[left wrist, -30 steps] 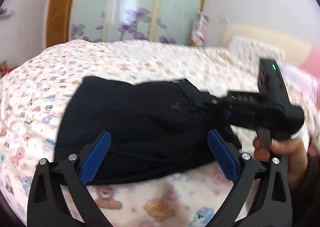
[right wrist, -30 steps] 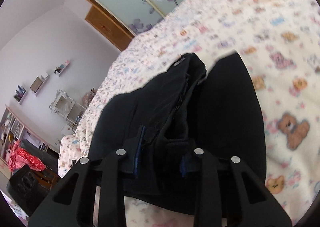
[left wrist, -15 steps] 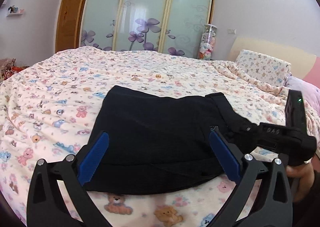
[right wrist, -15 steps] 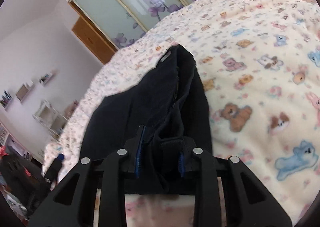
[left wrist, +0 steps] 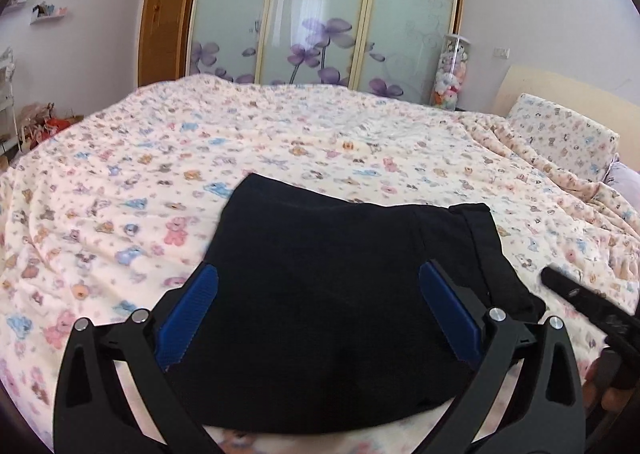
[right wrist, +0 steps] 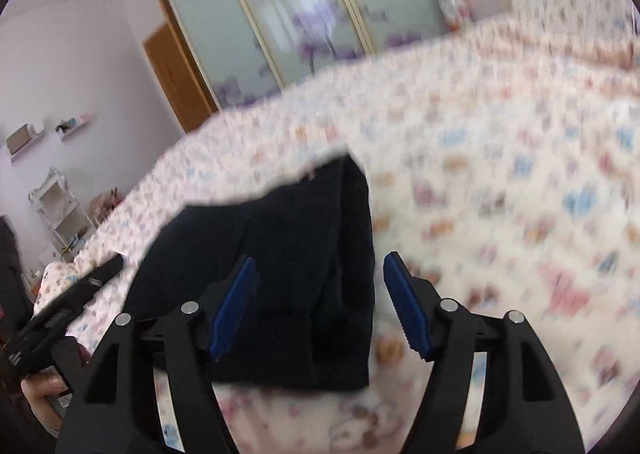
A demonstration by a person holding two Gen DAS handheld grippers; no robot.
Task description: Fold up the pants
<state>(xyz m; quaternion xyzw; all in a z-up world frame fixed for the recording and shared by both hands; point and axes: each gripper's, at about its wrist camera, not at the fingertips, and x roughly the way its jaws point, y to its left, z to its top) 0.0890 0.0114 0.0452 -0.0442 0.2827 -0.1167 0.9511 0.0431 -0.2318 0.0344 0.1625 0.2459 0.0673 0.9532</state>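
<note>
pants (left wrist: 340,294): black matt cloth, soft, with a faintly napped face and a stitched waistband. bed cover (left wrist: 160,182): pale fleecy cloth, matt, printed with small bears. left hand-held gripper (left wrist: 318,312): matt black plastic arms, bright metal rivets, blue ribbed pads (left wrist: 188,314). right hand-held gripper (right wrist: 320,308): the same plastic, rivets and ribbed blue pads. wardrobe doors (left wrist: 324,10): frosted glass, smooth, slightly glossy. door (left wrist: 164,18): smooth brown wood.

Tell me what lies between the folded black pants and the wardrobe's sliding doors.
In the left wrist view, only teddy-bear-print bedspread stretches from the pants to the sliding doors; nothing else rests on it.
</note>
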